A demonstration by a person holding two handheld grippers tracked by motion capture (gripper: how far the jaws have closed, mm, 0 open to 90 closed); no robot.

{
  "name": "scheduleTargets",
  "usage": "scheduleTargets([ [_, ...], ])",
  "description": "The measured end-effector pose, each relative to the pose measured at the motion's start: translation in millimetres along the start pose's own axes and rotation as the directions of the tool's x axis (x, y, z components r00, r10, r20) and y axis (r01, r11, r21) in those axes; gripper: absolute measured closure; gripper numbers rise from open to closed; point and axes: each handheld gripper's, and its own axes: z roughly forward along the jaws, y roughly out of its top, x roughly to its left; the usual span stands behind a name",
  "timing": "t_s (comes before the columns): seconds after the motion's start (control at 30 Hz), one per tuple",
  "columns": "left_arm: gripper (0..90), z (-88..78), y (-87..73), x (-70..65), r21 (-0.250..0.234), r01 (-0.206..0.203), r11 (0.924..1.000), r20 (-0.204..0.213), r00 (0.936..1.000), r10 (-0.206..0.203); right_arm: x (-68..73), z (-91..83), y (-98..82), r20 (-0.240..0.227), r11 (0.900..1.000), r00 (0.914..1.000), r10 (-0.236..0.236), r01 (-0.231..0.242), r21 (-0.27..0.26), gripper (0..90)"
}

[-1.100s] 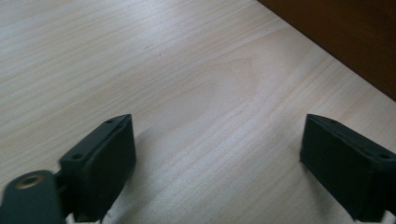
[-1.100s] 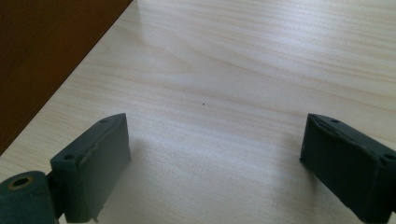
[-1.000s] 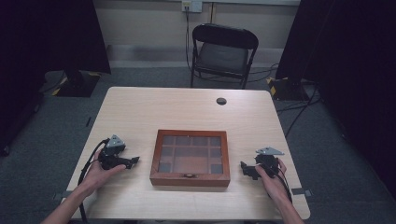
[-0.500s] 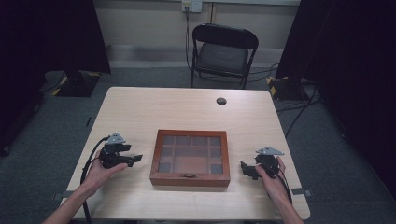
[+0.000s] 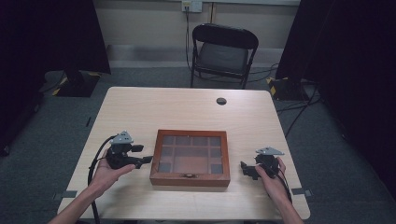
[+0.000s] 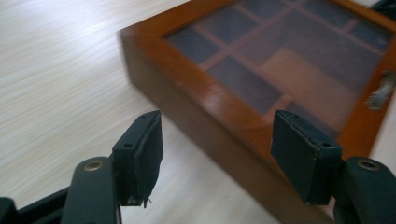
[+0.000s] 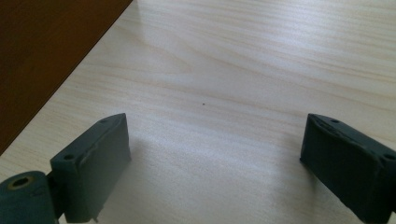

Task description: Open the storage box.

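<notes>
a brown wooden glass-lidded compartment box [image 5: 190, 157] sits closed near the light wooden table's [image 5: 187, 105] front edge; left gripper [image 5: 140, 159] and right gripper [image 5: 243, 168] flank it, jaws wide, empty. nothing looks begun.

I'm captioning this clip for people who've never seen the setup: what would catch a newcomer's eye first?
First, the wooden box with a glass lid over small compartments, lying shut in the middle of the pale table. Next, the two hand-held tools flanking it: the left tool, open, points at the box's left side, and the right tool, open, sits off its right side. Behind the table stands a black folding chair.
</notes>
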Motion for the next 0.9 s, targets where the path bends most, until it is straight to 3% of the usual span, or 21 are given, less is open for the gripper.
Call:
scheduleTargets([
  [0.17,40.7,5.3,8.8,-20.0,-0.018,-0.033,0.9993,0.093,0.9951,0.034,-0.1,0.0,0.0,0.000,1.000,1.0000,-0.001,0.001,0.000,7.4],
  [0.3,44.1,12.8,20.1,-38.3,-0.013,-0.081,0.9966,0.144,0.9861,0.082,0.0,0.0,0.0,0.001,1.000,1.0000,0.000,0.000,0.000,7.4],
  [0.37,44.5,15.1,22.4,-41.7,-0.013,-0.077,0.9969,0.155,0.9848,0.078,0.0,0.0,0.0,0.001,1.000,1.0000,0.000,0.000,0.000,7.4],
  [0.4,45.3,19.0,25.2,-44.5,-0.005,-0.065,0.9979,0.184,0.9809,0.065,0.0,0.0,0.0,0.001,1.000,1.0000,0.000,0.000,0.000,7.4],
  [0.43,46.8,23.9,28.9,-50.3,0.015,-0.081,0.9966,0.203,0.9761,0.076,0.0,0.0,0.0,0.001,1.000,1.0000,-0.001,0.001,0.000,7.4],
  [0.47,49.0,23.9,28.9,-50.3,0.015,-0.081,0.9966,0.203,0.9761,0.076,0.0,0.0,0.0,0.001,1.000,1.0000,-0.001,0.001,0.000,7.4],
  [0.57,52.6,34.0,39.6,-64.4,0.014,-0.113,0.9935,0.241,0.9646,0.107,0.0,0.0,0.0,0.000,1.000,1.0000,0.000,0.000,0.000,7.4],
  [0.6,53.5,34.0,39.6,-64.4,0.014,-0.113,0.9935,0.241,0.9646,0.107,0.0,0.0,0.0,0.000,1.000,1.0000,0.000,0.000,0.000,7.4],
  [0.67,53.5,41.0,44.8,-70.3,0.019,-0.134,0.9908,0.256,0.9586,0.125,0.0,-0.1,0.0,0.001,1.000,1.0000,0.000,0.000,0.000,7.4],
  [0.77,57.8,49.8,48.7,-79.4,0.026,-0.168,0.9854,0.296,0.9428,0.153,0.0,0.0,0.0,0.001,1.000,1.0000,0.000,0.000,0.000,7.4],
  [0.8,59.8,53.1,48.4,-81.8,0.020,-0.173,0.9847,0.326,0.9322,0.157,0.0,0.0,0.0,0.001,1.000,1.0000,-0.001,0.001,0.000,7.4],
  [0.87,66.0,55.4,47.0,-84.3,0.016,-0.181,0.9834,0.339,0.9262,0.165,0.0,0.0,0.0,0.001,1.000,1.0000,-0.001,0.001,0.000,7.4],
  [0.9,68.6,57.9,45.2,-84.8,0.021,-0.176,0.9841,0.362,0.9188,0.157,0.0,0.0,0.0,0.001,1.000,1.0000,0.000,0.000,0.000,7.4],
])
